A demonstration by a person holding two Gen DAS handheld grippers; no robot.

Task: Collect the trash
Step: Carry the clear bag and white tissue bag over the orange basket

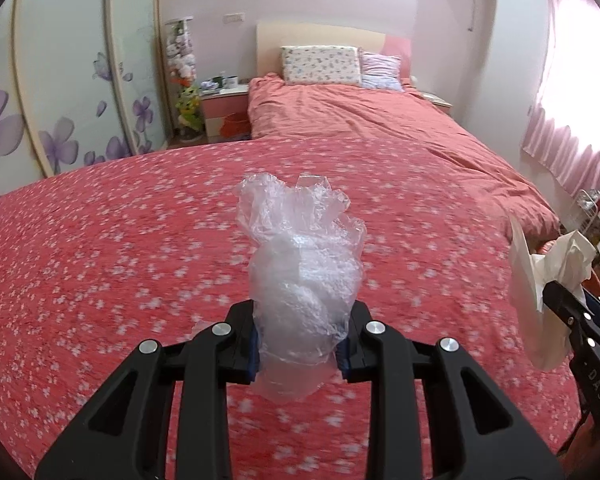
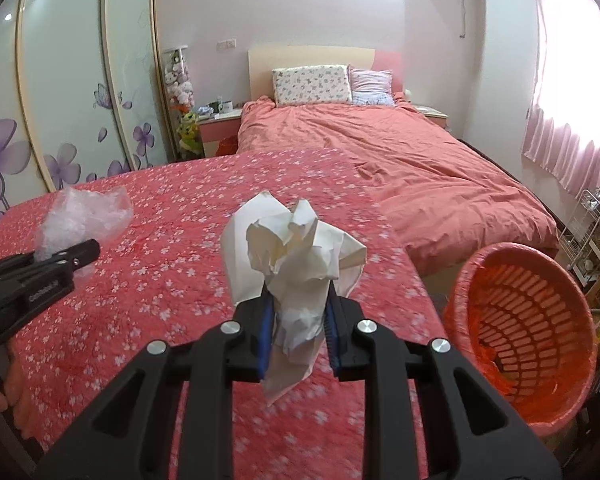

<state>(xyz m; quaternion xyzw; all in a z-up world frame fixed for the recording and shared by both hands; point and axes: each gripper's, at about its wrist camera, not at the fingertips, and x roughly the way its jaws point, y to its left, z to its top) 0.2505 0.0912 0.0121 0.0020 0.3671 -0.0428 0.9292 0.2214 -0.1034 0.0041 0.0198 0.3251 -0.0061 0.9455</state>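
Crumpled plastic [image 1: 300, 264] is clamped between the left gripper's [image 1: 300, 344] pads. Crumpled paper [image 2: 296, 264] is pinched in the right gripper [image 2: 298, 340]. The basket [image 2: 520, 320] stands right of it, beside the bed [image 2: 140, 280].

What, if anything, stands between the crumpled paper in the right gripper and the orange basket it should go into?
Nothing visible does. The right gripper is shut on the crumpled paper above the floral bedspread, and the orange basket stands beside the bed to its right, tilted with its mouth facing the camera. The space between them looks clear.
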